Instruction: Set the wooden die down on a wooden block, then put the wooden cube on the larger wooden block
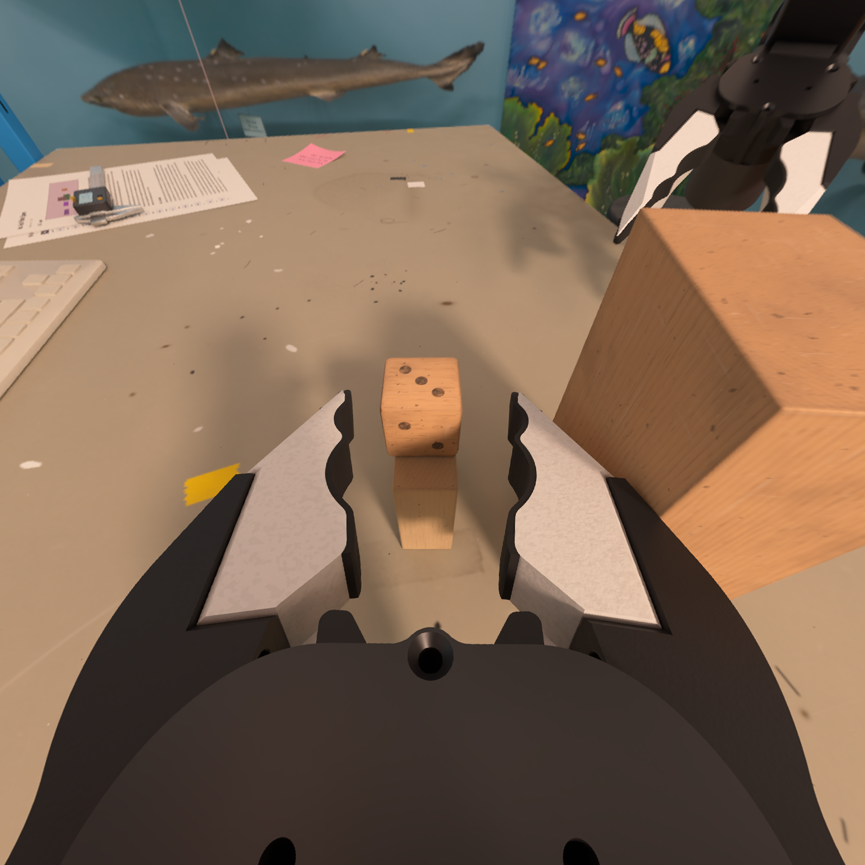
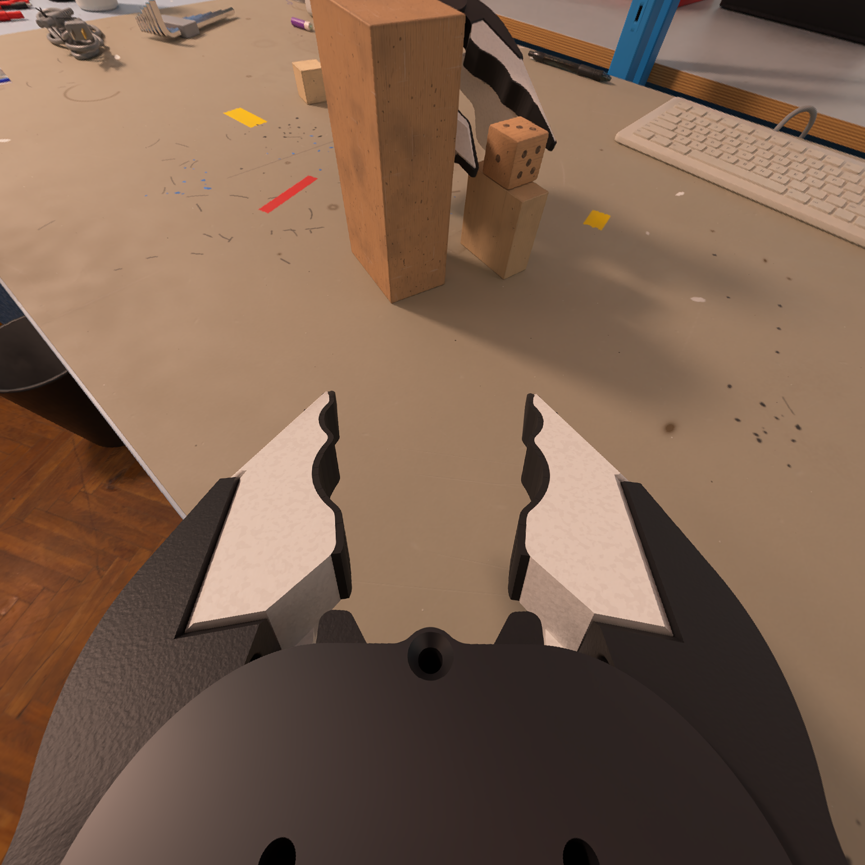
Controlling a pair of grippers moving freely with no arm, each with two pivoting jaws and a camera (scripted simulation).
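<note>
Left gripper (image 1: 430, 398): black body, pale speckled fingers with wavy black pads, jaws spread wide and empty. Just ahead of its tips, between them, sat the die (image 1: 421, 406), rounded-edged pale wood with dark pips, resting atop the small block (image 1: 425, 505), an upright light-wood prism. Large block (image 1: 730, 374): tall, reddish grained wood, to its right. Right gripper (image 2: 430, 398): same build, likewise open and empty, well back from both blocks. Cube (image 2: 309, 80): pale wood, on the table (image 2: 234, 327) beyond the large block.

An office-like workroom: a scuffed desk (image 2: 421, 355) carries a keyboard (image 2: 758, 164), printed papers (image 1: 154, 187), a sticky note (image 1: 313, 155) and tools (image 2: 182, 21).
</note>
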